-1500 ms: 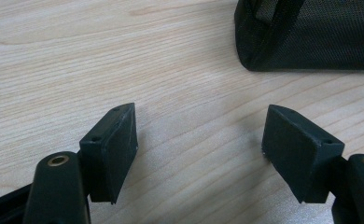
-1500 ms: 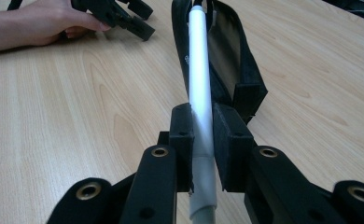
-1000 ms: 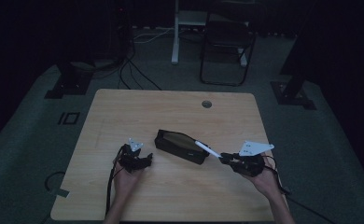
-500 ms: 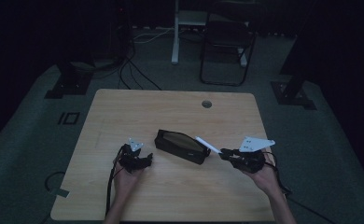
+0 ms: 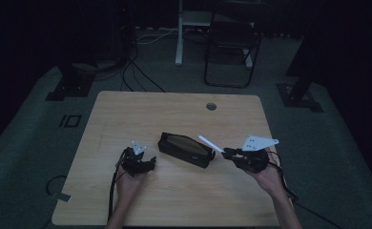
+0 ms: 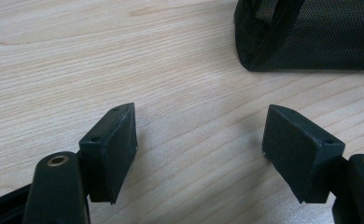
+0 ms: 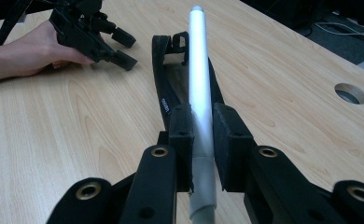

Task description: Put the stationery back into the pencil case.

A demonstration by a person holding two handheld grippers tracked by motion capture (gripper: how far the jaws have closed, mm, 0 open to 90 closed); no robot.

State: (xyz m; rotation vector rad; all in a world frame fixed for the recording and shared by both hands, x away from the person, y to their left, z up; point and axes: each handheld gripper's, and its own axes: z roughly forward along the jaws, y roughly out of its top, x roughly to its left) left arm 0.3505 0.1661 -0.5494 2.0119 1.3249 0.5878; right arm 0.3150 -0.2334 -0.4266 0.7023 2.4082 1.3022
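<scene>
Since the earlier frame, right tool (image 5: 224,152) has drawn the white pen (image 5: 210,143) slightly back from the black pouch (image 5: 186,149); pen tip hangs over the pouch's right end. Right tool pinches the pen low on its barrel. Left tool (image 6: 199,140) is spread, empty, left of the pouch. Pen looks light, stiff, slick; mid-barrel grip seems safer.

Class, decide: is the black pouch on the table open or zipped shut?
Open: the pouch shows a gaping top in the high view, its mouth spread below the held pen.
</scene>
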